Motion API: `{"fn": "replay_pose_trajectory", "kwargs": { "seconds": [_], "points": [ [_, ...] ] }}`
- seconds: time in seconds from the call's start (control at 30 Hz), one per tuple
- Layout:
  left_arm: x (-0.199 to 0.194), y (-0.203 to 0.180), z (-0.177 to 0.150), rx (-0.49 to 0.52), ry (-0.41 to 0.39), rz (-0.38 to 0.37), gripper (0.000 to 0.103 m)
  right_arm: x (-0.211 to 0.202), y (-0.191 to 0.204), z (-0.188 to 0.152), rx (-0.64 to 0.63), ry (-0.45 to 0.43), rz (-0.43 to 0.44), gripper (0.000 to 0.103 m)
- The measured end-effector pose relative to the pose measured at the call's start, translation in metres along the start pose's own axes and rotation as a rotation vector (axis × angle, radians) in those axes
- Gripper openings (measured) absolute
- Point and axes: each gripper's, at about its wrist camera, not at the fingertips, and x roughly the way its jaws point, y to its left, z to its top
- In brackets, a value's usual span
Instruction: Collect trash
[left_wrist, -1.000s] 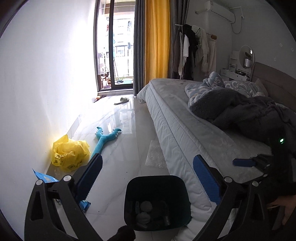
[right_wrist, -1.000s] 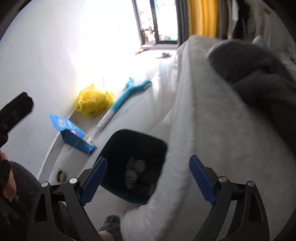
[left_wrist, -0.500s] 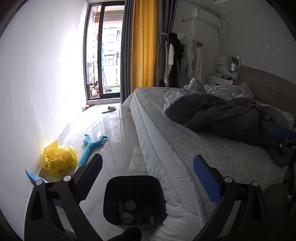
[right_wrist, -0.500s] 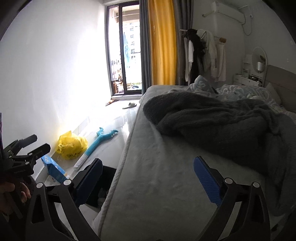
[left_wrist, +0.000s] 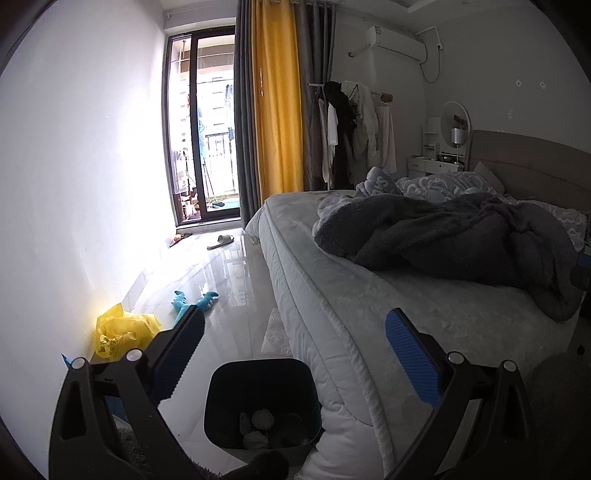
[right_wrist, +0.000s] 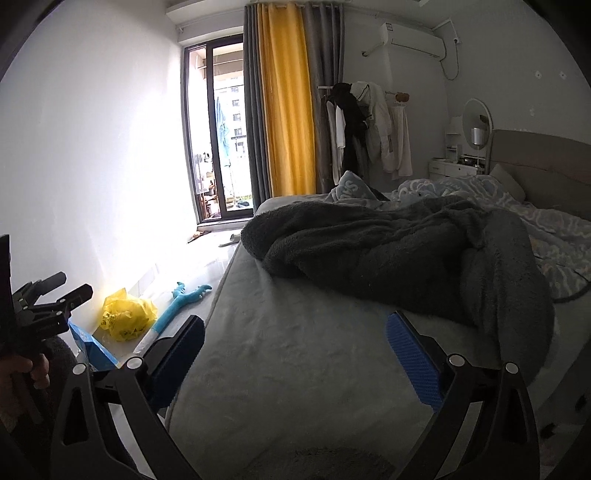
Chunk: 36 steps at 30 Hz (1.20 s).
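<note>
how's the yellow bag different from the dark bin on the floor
The yellow bag is crumpled and soft against the white wall; the dark bin is rigid, upright and square-mouthed beside the bed. The bag's contents are hidden; the bin's open top shows crumpled trash inside. Both rest on the glossy floor.

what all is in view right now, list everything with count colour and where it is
trash bin: 1, dark, on floor at bed corner, crumpled scraps inside
plastic bag: 1, yellow, on floor by left wall
dinosaur toy: 1, teal, on floor beyond the bag
blue packet: 1, blue, on floor near the bag
bubble wrap: 1, clear, on floor beside bed
slipper: 1, pale, by balcony door
bed: 1, grey-white mattress, right side
blanket: 1, dark grey, heaped on bed
curtain: 1, yellow, beside door
air conditioner: 1, white, high on wall
left gripper: 1, black, blue fingers open, empty
right gripper: 1, black, blue fingers open, empty, over bed
</note>
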Motion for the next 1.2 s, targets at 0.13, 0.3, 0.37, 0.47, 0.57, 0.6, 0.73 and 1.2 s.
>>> {"fn": "replay_pose_trajectory", "kwargs": {
  "seconds": [0.13, 0.3, 0.37, 0.47, 0.57, 0.6, 0.73, 1.2],
  "points": [
    [0.004, -0.003, -0.002, -0.021, 0.010, -0.005, 0.100, -0.001, -0.005, -0.005, -0.004, 0.015, -0.007, 0.100],
    [0.005, -0.010, -0.006, -0.005, 0.017, -0.009, 0.100, -0.002, -0.013, -0.007, 0.033, 0.013, 0.013, 0.100],
    [0.005, -0.012, -0.007, 0.004, 0.015, -0.008, 0.100, -0.003, -0.013, -0.008, 0.039, 0.007, 0.028, 0.100],
    [0.005, -0.012, -0.007, 0.000, 0.016, -0.009, 0.100, -0.005, -0.008, -0.007, 0.021, -0.004, 0.047, 0.100],
    [0.006, -0.011, -0.007, -0.021, 0.026, -0.017, 0.100, -0.004, 0.000, -0.007, -0.012, 0.003, 0.045, 0.100],
    [0.007, -0.010, -0.007, -0.029, 0.028, -0.017, 0.100, -0.004, 0.001, -0.007, -0.019, 0.004, 0.044, 0.100],
    [0.007, -0.008, -0.007, -0.036, 0.031, -0.013, 0.100, -0.005, 0.001, -0.007, -0.010, 0.001, 0.046, 0.100],
    [0.007, -0.008, -0.007, -0.026, 0.031, -0.022, 0.100, -0.008, -0.001, -0.007, 0.019, -0.004, 0.049, 0.100]
  ]
}}
